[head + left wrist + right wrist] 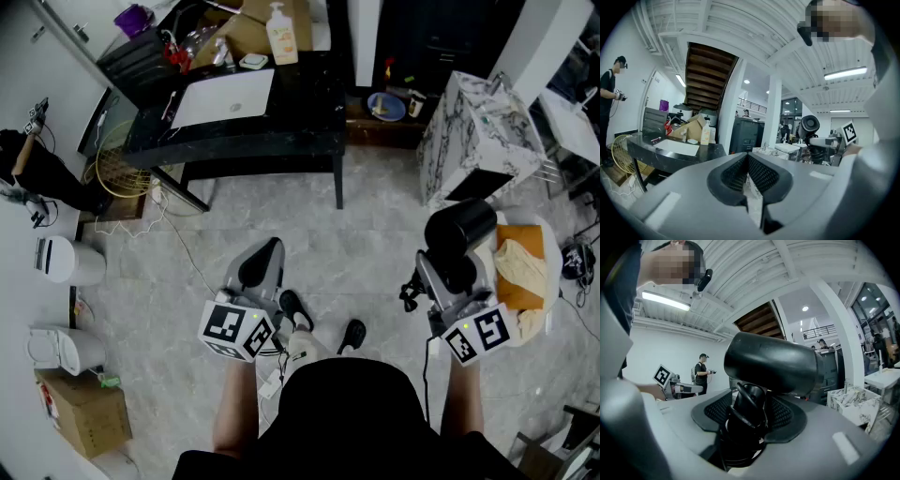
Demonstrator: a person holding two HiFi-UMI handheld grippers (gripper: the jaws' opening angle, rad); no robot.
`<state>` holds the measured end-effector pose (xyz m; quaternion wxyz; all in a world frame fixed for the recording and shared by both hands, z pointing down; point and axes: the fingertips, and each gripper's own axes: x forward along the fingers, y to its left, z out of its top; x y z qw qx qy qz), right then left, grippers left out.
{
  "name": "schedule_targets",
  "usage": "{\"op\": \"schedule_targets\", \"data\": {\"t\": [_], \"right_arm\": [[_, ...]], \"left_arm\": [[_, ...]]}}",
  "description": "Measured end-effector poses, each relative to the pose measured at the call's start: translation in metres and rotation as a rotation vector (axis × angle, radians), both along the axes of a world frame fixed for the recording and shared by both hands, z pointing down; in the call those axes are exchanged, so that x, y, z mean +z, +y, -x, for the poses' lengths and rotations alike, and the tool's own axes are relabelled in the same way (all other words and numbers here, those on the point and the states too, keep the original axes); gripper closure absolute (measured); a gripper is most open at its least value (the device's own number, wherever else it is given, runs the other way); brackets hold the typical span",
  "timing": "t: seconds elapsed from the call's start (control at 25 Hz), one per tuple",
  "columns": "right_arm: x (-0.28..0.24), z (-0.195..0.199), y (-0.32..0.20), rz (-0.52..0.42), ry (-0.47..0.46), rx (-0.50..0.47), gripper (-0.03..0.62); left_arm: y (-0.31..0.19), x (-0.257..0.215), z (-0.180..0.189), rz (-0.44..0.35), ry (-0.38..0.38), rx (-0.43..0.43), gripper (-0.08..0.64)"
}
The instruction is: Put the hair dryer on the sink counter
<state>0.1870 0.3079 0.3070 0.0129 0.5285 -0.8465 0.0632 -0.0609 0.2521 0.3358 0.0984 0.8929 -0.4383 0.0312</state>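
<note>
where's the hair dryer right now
At the head view's right, the hair dryer is clamped in the right gripper, just left of the orange cloth.

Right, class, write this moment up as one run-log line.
right hand-held gripper: shut on hair dryer handle | left hand-held gripper: shut, empty | sink counter: ahead, dryer not yet on it

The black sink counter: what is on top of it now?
A white basin, a pump bottle, a cardboard box and a small dish are on the sink counter. What lies behind the box is covered. The hair dryer is not there; the right hand-held gripper holds it.
</note>
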Motion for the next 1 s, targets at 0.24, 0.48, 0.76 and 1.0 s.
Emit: {"op": "schedule_targets", "data": {"t": [0.24,0.48,0.76,1.0], "right_arm": [[-0.008,-0.028,0.04,-0.021,-0.01,-0.007,0.362],[-0.007,-0.044,0.06,-0.024,-0.045,-0.012,0.362],[-0.013,-0.044,0.068,-0.039,-0.103,-0.045,0.362],[-0.012,-0.038,0.057,-0.027,-0.106,-0.05,0.362]], "left_arm": [[0.042,-0.008,-0.037,-0.014,-0.011,0.014,0.561],[0.065,-0.014,-0.054,-0.026,-0.016,0.004,0.561],[0.076,-0.014,-0.055,-0.024,-0.026,-0.011,0.561],[0.071,-0.012,-0.043,-0.015,-0.022,-0.029,0.561]]}}
